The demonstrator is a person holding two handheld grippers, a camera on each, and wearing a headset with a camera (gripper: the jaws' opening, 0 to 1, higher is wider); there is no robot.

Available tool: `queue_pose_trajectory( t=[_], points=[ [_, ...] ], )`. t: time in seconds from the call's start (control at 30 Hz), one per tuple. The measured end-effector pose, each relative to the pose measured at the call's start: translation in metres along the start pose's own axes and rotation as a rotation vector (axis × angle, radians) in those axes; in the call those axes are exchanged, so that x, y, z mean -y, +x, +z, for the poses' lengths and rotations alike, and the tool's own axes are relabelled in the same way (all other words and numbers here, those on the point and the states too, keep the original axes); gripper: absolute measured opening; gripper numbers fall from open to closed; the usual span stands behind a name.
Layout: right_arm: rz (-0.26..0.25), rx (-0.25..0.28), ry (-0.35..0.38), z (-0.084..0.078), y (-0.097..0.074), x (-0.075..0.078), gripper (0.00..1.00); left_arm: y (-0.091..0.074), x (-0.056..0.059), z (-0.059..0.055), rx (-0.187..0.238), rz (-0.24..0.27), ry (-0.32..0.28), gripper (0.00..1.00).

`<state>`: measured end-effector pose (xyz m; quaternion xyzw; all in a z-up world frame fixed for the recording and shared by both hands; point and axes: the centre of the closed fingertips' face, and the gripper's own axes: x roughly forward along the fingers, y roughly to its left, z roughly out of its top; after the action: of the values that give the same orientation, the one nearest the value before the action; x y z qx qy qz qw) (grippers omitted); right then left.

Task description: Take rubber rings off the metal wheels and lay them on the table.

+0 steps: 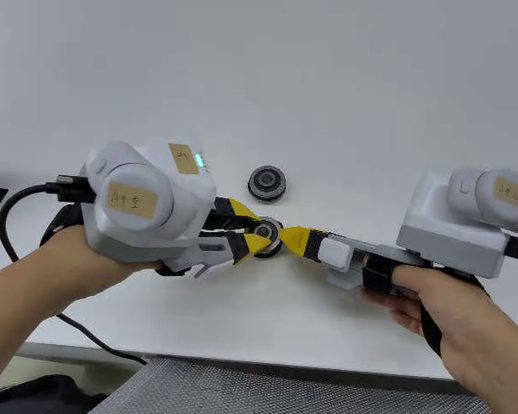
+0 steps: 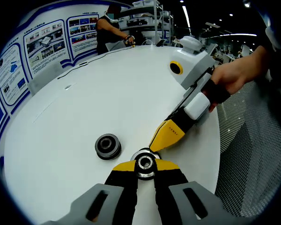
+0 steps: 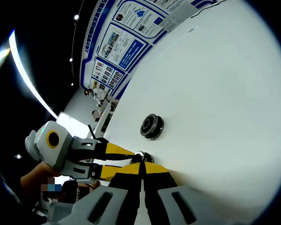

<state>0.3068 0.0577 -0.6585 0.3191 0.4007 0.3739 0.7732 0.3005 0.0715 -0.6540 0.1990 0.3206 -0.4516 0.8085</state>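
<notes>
Left gripper fingers, yellow-tipped, clamp 1 small round metal wheel with a black rubber ring around a shiny hub, near the front of the smooth white counter. Right gripper fingers are pressed together, tips touching that wheel's rim. 2nd wheel, ring on, lies flat just behind.

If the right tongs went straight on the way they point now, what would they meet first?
The wheel clamped in the left tongs: the shut tips of the right tongs sit at its rim, seemingly touching. Beyond it, the line appears to run into the left tongs themselves.
</notes>
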Motion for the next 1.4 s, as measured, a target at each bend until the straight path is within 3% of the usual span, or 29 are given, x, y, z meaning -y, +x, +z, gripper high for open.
queue_pose_trajectory(
  t=[1.4],
  points=[
    [-0.043, -0.018, -0.169, 0.0011, -0.0018, -0.0072, 0.0, -0.0003, -0.0004, -0.0004, 0.015, 0.002, -0.006, 0.12]
  ],
)
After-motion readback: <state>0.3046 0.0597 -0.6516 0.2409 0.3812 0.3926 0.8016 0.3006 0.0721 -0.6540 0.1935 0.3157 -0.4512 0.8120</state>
